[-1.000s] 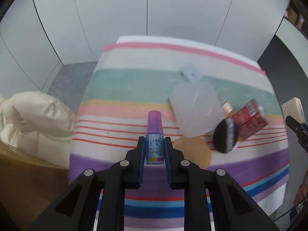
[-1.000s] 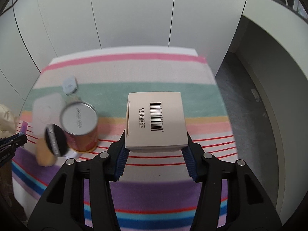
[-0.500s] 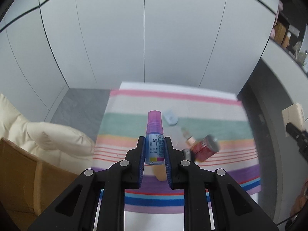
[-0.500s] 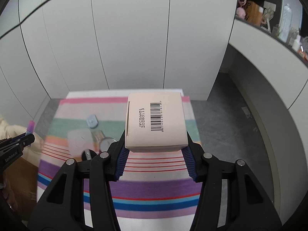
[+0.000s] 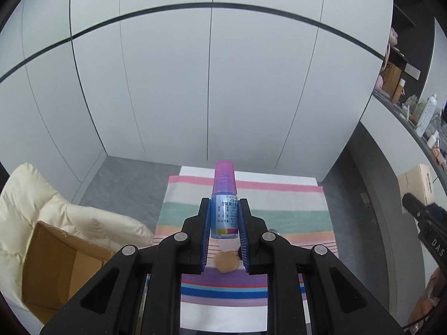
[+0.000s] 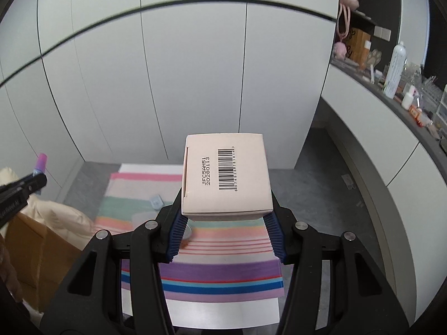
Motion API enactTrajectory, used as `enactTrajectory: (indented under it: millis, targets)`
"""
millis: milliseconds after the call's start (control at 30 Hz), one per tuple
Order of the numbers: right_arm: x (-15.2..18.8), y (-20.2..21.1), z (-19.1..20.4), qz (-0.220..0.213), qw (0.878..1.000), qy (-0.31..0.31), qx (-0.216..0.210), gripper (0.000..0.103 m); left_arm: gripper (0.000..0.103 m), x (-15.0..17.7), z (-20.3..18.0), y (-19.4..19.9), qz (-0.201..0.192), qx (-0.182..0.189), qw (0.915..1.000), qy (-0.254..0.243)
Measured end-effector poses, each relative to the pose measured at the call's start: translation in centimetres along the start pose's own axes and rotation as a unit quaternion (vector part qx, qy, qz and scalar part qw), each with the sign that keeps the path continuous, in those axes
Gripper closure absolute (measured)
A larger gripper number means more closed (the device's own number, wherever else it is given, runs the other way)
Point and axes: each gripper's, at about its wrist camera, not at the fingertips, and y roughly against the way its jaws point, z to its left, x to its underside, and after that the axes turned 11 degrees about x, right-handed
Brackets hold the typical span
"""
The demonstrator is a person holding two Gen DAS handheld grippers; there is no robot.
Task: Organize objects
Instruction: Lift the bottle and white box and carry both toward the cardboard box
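Observation:
My left gripper (image 5: 223, 224) is shut on a small blue bottle (image 5: 226, 215) with a purple cap, held upright high above the striped table (image 5: 279, 203). My right gripper (image 6: 225, 223) is shut on a pale cardboard box (image 6: 226, 178) with a barcode on top, also well above the striped table (image 6: 223, 254). The box (image 5: 416, 184) and right gripper show at the right edge of the left wrist view. The bottle (image 6: 40, 164) shows at the left edge of the right wrist view. A tan round pad (image 5: 225, 261) lies on the cloth below.
A small blue case (image 6: 156, 201) and a clear container (image 6: 141, 217) lie on the cloth. An open cardboard carton (image 5: 56, 268) and a cream cushion (image 5: 69, 217) stand left of the table. White cabinet doors rise behind. A counter (image 6: 391, 95) with bottles runs along the right.
Both grippers have risen far above the table with the bottle and the box still held. The table now looks small and distant, and more wall and counter show.

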Motion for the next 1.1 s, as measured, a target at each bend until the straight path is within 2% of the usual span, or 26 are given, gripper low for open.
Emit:
enactTrajectory:
  millis: [200,567,767,1100]
  targets:
    - [-0.9,2.9,0.2,-0.019,1.000,0.001,-0.003,0.050,0.084,0.2,-0.3,2.1,-0.003,-0.002,1.0000,-0.002]
    - [0.6,4.9,-0.8,-0.020,1.000,-0.009,-0.003,0.050,0.084,1.3,-1.7,3.6,0.011,-0.003,0.9996,-0.025]
    - [2.5,6.7,-1.4,-0.021,1.000,-0.010,-0.001,0.050,0.084,3.1,-1.9,6.5,0.007,0.007,0.9991,-0.042]
    - [8.0,10.4,-3.0,-0.005,0.999,-0.027,-0.021,0.050,0.084,8.3,-2.4,12.3,-0.011,0.011,0.9966,-0.080]
